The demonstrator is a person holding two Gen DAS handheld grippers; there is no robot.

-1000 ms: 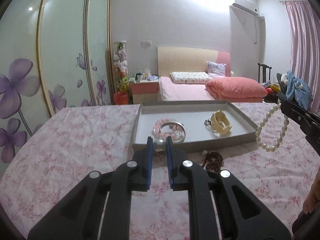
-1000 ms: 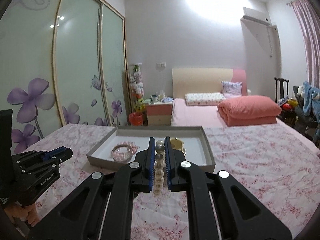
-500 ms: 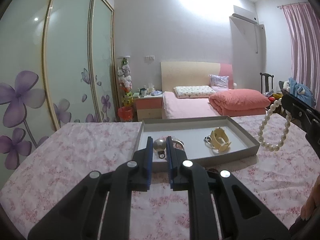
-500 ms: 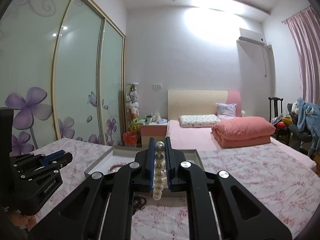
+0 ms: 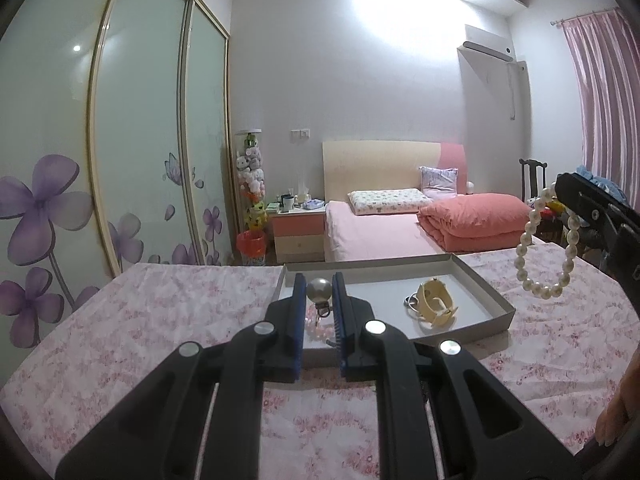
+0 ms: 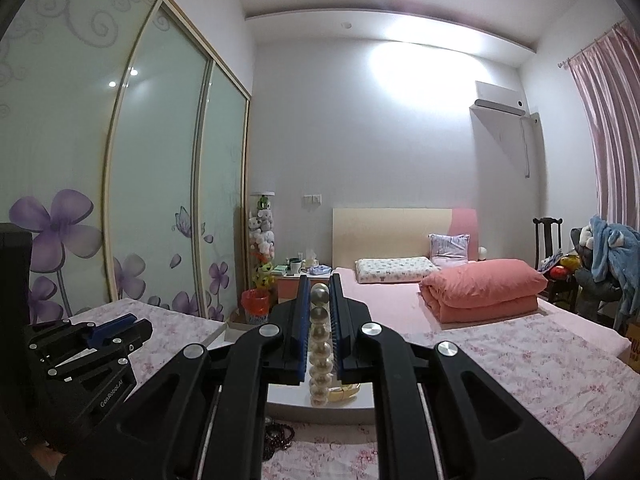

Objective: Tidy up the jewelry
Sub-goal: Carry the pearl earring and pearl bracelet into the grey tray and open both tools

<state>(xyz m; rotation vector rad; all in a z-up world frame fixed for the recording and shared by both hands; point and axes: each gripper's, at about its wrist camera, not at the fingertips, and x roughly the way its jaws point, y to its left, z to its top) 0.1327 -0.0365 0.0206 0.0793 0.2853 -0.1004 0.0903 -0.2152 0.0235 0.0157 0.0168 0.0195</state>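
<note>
My left gripper (image 5: 318, 282) is shut on a grey pearl pendant (image 5: 319, 290), lifted just above the near edge of the grey tray (image 5: 502, 314). Inside the tray lie a cream bangle (image 5: 434, 308) and a pink bead bracelet (image 5: 318, 330), the latter half hidden behind my fingers. My right gripper (image 6: 319, 280) is shut on a white pearl bracelet (image 6: 319, 344). In the left wrist view that bracelet (image 5: 544, 291) hangs as a loop from the right gripper (image 5: 560, 184), right of the tray. A dark red bead bracelet (image 6: 280, 436) lies on the cloth in front of the tray.
The table wears a pink floral cloth (image 5: 160, 320). Sliding wardrobe doors (image 5: 140, 140) stand to the left. A pink bed (image 5: 380, 232) and a nightstand (image 5: 298, 232) are behind the table. A hand (image 5: 616, 420) shows at the lower right.
Both grippers have tipped upward, so the tray sits lower in both views. My left gripper has risen with the pendant. The dark bead bracelet is now hidden in the left wrist view.
</note>
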